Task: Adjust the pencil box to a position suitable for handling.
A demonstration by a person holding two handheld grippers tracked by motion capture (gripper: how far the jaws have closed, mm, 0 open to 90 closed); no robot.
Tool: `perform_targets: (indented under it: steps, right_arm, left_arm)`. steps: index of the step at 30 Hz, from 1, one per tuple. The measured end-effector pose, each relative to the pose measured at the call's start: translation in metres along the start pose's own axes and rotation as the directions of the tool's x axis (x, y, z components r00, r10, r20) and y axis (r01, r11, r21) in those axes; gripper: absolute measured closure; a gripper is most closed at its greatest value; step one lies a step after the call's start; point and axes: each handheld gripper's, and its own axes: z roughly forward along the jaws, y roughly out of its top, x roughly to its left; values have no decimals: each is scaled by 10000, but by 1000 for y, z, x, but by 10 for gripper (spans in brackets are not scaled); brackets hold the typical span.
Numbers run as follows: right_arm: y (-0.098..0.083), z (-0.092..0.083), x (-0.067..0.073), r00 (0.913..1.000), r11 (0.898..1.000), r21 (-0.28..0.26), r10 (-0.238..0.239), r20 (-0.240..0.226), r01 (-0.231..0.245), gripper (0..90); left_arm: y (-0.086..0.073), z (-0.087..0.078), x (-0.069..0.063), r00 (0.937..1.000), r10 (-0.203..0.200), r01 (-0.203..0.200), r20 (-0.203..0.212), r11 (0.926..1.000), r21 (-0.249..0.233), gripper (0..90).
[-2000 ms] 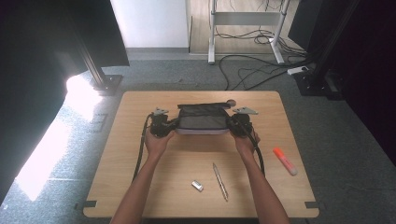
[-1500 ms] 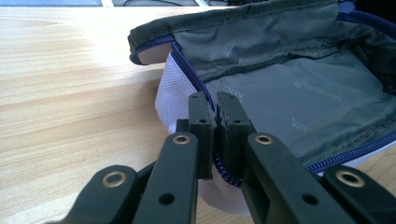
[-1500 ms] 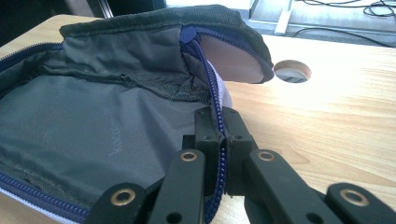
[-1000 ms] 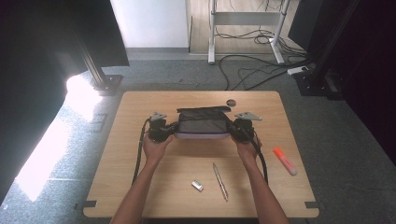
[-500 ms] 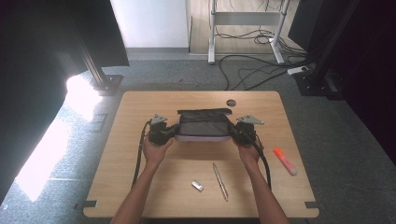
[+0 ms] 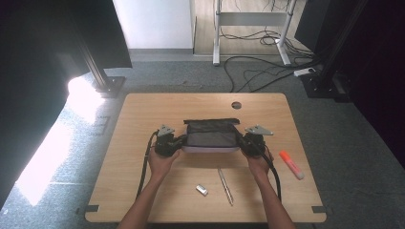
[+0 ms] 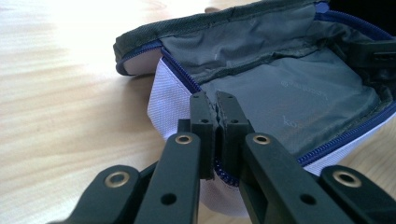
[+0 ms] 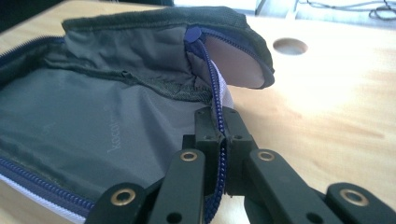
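From the high view I see the pouch [image 6: 211, 135] lying open at the middle of the desk [image 6: 143, 114], with my left gripper [image 6: 180, 141] at its left end and my right gripper [image 6: 241, 140] at its right end, each held in a hand coming up from the near edge. Nearer to me on the desk lie a pen [image 6: 225, 179] and a small silver clip [image 6: 202, 190], and an orange highlighter [image 6: 291, 164] rests well apart toward the right edge. In the left gripper view, my fingers [image 7: 201, 116] are pressed together on the pouch's edge, pinching the blue zipper [image 7: 327, 147] band where the white fabric meets the grey lining; the flap stands folded back beyond them. In the right gripper view, my fingers [image 8: 236, 123] are likewise closed, nipping the zipper band of the pouch at its other end, with the grey lining spread to the left and a round hole [image 8: 290, 46] in the desk farther off.
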Motion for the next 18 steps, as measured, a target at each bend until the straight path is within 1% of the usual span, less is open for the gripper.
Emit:
perform_targets:
  steps: [1,3,4,7,10,13,14,16,17,18]
  right_arm:
    - [-3,0,0,10000,10000,71,-32,59,32,864]
    - [-9,1,-1,9999,9998,202,-14,113,11,864]
    - [-12,2,-2,9999,9997,263,23,137,-27,864]
    - [-18,4,-5,9998,9988,479,137,157,-144,863]
    - [-22,6,-5,9997,9986,503,173,171,-182,863]
    - [-31,11,-6,9994,9969,750,239,240,-257,863]
    - [-31,11,-6,9994,9969,750,239,240,-257,863]
    - [-35,13,-6,9992,9955,913,208,329,-237,862]
    - [-37,16,-4,9989,9945,1048,37,469,-86,861]
    - [-37,16,-4,9989,9945,1048,37,469,-86,861]
  left_arm:
    - [-2,1,-2,10000,74,-74,-39,10000,58,873]
    - [-4,2,-3,9999,100,-99,-52,9999,125,872]
    - [-9,4,-5,9998,189,-188,-19,9995,241,871]
    - [-13,7,-6,9998,202,-202,4,9992,332,870]
    - [-17,10,-7,9998,184,-184,-11,9990,406,870]
    - [-21,14,-7,9999,146,-148,45,9985,532,866]
    - [-21,14,-7,9999,146,-148,45,9985,532,865]
    - [-24,16,-6,9999,130,-133,56,9981,595,861]
    - [-25,17,-6,9999,86,-90,77,9981,607,848]
    - [-26,18,-6,9999,67,-73,88,9977,667,848]
